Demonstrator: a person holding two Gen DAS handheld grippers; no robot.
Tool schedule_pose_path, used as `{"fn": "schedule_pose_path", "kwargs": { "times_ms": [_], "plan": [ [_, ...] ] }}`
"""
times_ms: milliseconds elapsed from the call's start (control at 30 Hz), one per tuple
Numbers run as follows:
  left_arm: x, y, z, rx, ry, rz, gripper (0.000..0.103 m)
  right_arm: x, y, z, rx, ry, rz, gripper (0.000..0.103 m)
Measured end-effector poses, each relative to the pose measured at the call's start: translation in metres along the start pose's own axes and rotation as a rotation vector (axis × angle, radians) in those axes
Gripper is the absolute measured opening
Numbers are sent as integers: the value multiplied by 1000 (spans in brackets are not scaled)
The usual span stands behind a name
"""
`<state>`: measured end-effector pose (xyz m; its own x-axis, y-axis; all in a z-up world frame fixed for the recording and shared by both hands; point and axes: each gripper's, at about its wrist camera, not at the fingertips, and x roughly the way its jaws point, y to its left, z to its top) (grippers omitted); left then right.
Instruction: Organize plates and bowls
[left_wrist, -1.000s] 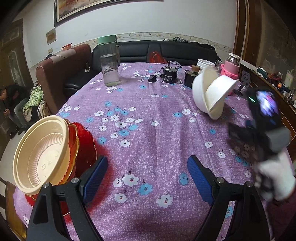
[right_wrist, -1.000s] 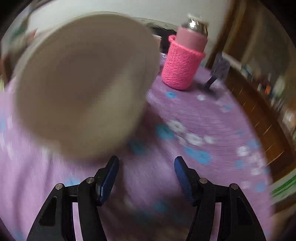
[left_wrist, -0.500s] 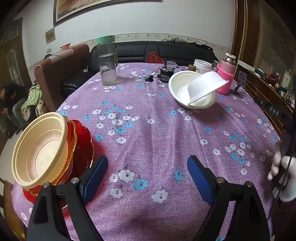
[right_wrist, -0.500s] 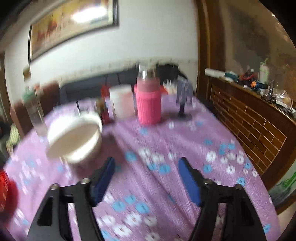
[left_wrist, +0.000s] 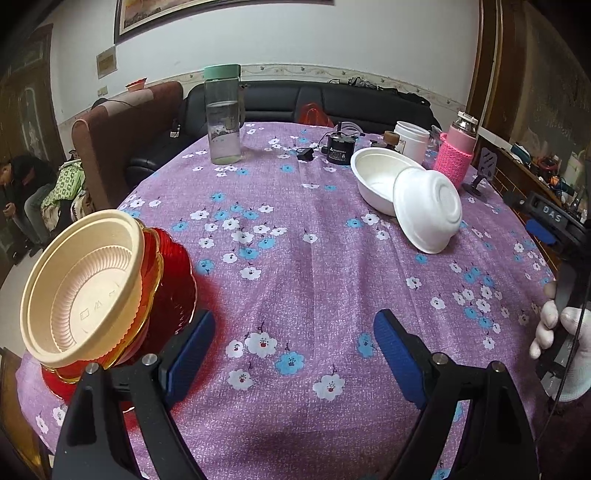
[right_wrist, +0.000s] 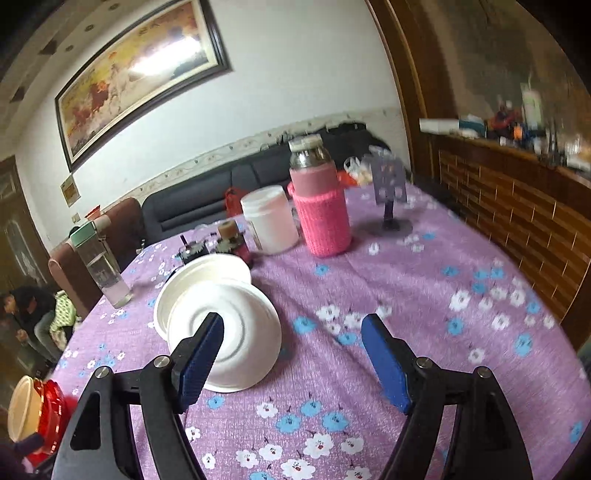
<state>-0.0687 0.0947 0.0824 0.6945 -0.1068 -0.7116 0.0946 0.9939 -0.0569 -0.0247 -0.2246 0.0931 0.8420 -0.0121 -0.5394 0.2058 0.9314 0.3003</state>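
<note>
A cream ribbed bowl (left_wrist: 85, 288) sits tilted on a stack of red plates (left_wrist: 173, 295) at the table's near left, just outside the left finger of my left gripper (left_wrist: 295, 354). That gripper is open over bare cloth. At the far right a white bowl (left_wrist: 373, 177) stands upright. A second white bowl (left_wrist: 432, 210) leans bottom-out against its rim. In the right wrist view the upright white bowl (right_wrist: 207, 273) and the leaning bowl (right_wrist: 236, 332) lie ahead-left of my right gripper (right_wrist: 291, 354), which is open with nothing between its pads. A gloved hand (left_wrist: 561, 343) holds it.
On the purple flowered tablecloth (left_wrist: 295, 266) stand a clear water bottle (left_wrist: 223, 118), a black device (left_wrist: 340, 149), a white jar (left_wrist: 412, 142), a pink-sleeved flask (left_wrist: 456, 155) and a phone stand (left_wrist: 482, 173). A dark sofa and brown chair lie behind. A person (left_wrist: 22, 192) sits far left.
The right gripper opened wider, let go of the white bowl and drew back and up. That bowl went from inside the other to leaning bottom-out against it. The left gripper stayed put.
</note>
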Motion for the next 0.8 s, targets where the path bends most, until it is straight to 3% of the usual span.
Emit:
{"fn": "schedule_pose_path", "kwargs": {
  "times_ms": [100,167,267,400,533,667,700,800],
  "plan": [
    [0,-2,0,-6,-1,-7,87,18,-1,10,31,34,33,81],
    [1,-2,2,-18,7,-21,87,43,1,23,69,115,125,81],
    [8,-3,17,-86,30,-114,87,82,-4,34,167,219,202,81],
    [28,-5,37,-166,82,-181,87,113,-22,32,319,289,266,81],
    [42,-12,30,-162,123,-209,87,154,-37,27,440,377,379,82],
    [51,-8,20,-183,156,-194,87,179,-44,13,589,492,626,83],
    [53,-4,19,-196,160,-186,87,176,-40,11,599,514,710,83],
    [55,9,17,-229,152,-165,87,153,-17,4,543,563,818,83]
  ]
}}
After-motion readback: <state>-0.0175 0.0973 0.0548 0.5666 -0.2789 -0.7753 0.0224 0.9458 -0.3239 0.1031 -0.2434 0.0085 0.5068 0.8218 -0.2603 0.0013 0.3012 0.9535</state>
